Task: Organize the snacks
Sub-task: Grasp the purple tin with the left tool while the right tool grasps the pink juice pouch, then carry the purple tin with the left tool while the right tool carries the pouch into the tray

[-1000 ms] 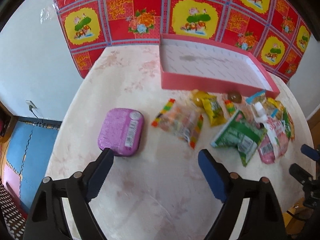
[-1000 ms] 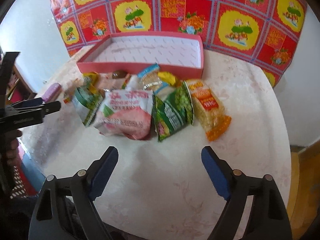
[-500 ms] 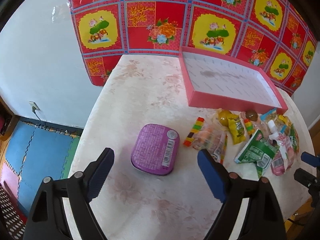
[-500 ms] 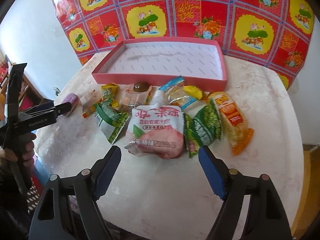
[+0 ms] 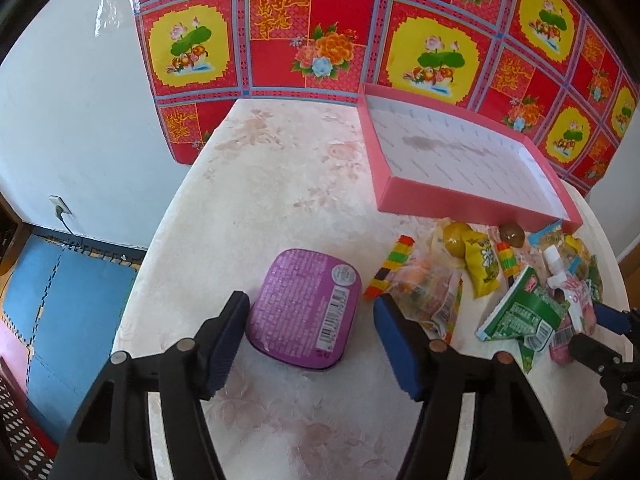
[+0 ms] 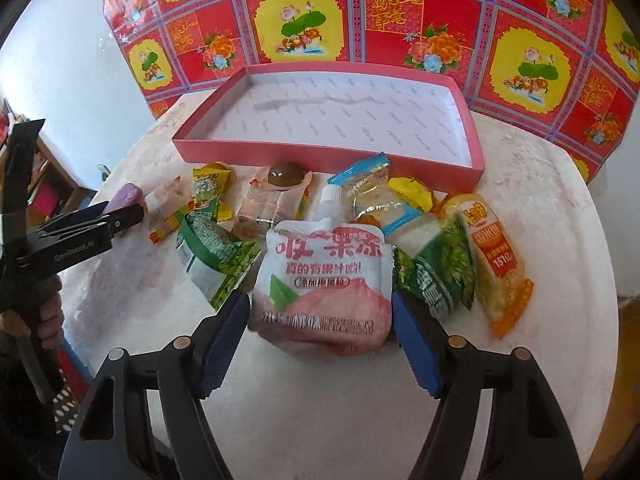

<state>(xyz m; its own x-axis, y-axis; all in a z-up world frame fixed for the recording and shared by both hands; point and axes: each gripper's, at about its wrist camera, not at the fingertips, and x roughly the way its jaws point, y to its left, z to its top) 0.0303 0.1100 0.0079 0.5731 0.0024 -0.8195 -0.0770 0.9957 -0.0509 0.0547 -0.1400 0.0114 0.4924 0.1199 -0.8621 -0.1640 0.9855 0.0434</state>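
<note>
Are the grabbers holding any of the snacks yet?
Not yet. The left hand-held gripper is closing around the purple tin, and the right hand-held gripper around the pink jelly pouch's bottom sides; neither visibly squeezes.

The left gripper [image 5: 308,336] is closing around the purple tin [image 5: 304,307], which lies flat on the pale table [image 5: 280,184] between its 2 blue pads [image 5: 226,340], the left one just touching. Loose snack packets [image 5: 472,276] lie scattered right of it, below the empty pink tray [image 5: 460,200].
</note>
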